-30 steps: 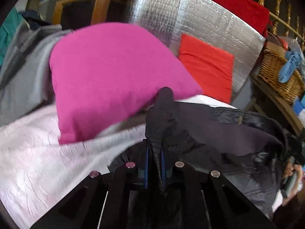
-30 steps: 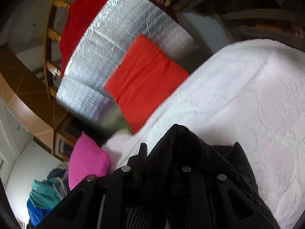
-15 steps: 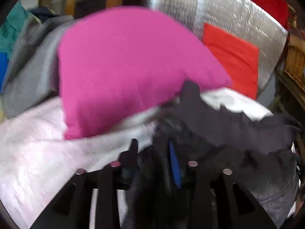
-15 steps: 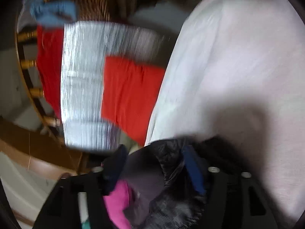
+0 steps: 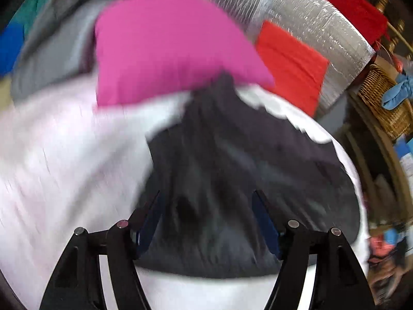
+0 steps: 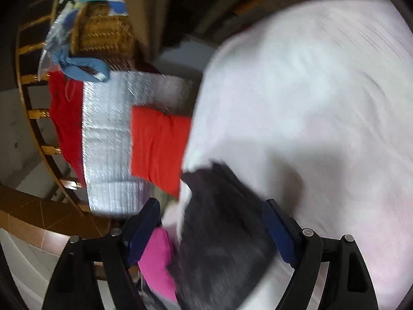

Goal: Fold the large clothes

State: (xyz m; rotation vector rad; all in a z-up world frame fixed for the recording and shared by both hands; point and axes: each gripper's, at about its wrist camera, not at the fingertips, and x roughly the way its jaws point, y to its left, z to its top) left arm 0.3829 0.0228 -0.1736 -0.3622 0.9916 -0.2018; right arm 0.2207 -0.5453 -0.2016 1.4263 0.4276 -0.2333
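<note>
Lying spread on the white bedspread [image 5: 64,155], the black garment [image 5: 232,160] reaches up until it touches the pink cushion [image 5: 165,46]; a red cushion [image 5: 291,59] leans just beside that one. The left gripper [image 5: 207,219] has its jaws opening, cloth lying loose between them, no pad pressing. The right gripper [image 6: 214,230] is opening too, over the garment's far edge [image 6: 219,232]. To do this release well, I judge both tools should lift clear without snagging fabric, then smooth it flat before the next fold.

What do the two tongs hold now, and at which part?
Nothing. Both tongs are opening; the black garment lies loose between their pads.
</note>
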